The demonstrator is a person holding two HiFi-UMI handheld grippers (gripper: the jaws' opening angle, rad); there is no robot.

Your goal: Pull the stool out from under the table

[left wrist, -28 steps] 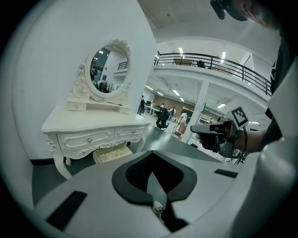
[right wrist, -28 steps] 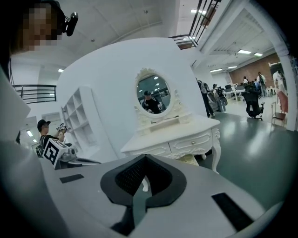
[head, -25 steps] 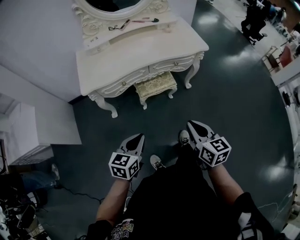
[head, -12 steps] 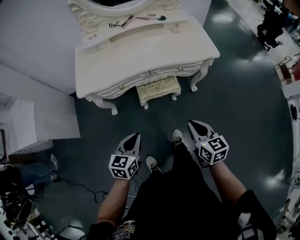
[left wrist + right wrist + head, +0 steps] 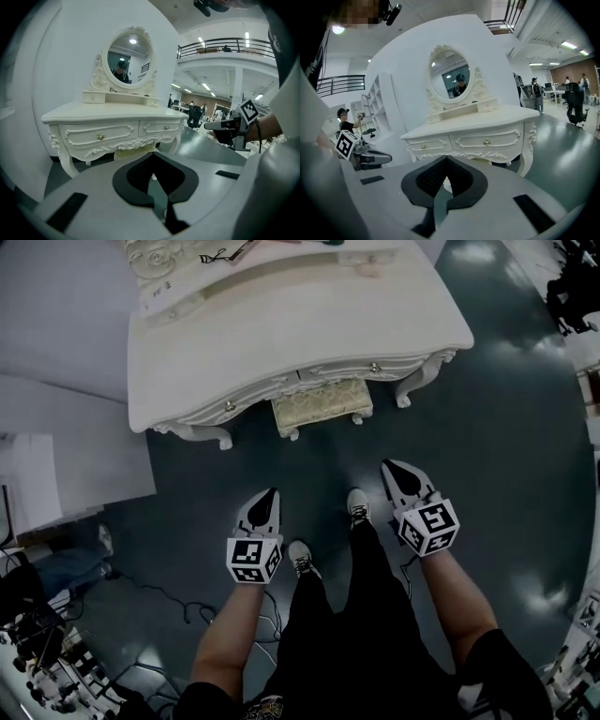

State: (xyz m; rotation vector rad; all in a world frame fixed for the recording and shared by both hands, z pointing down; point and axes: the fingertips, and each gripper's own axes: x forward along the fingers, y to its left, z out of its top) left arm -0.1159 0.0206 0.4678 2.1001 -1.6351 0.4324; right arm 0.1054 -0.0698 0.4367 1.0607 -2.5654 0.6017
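While the person stands well back on the dark floor [image 5: 487, 474], 2 pale shoes [image 5: 357, 507] showing below, the left tongs [image 5: 270, 495] and the right tongs [image 5: 392, 468] are held out in front of the body. Each is fully closed with nothing between its jaws, and the tips point toward the table [image 5: 300, 334]. Neither touches anything.

From here the likeliest trouble is a poor grip. The tongs would have to open before reaching the stool [image 5: 322, 406], and a padded top could give or slip under narrow jaws, so a frame edge or a leg looks the safer hold. A pull from 1 side only might swing the stool and knock it against the table's front legs [image 5: 417, 385], which stand to either side of it. Lifting it while it sits under the drawers could bump the carved apron.

The stool is small and rectangular, with a cream-gold patterned seat and short, curved white legs. It sits between the table's front legs, its back part tucked under the drawers and its front edge and 2 front legs showing, well apart from both tongs.

Above it, the white carved table has 2 drawers with small knobs. At the rear stands an oval mirror [image 5: 130, 55] on a low shelf.
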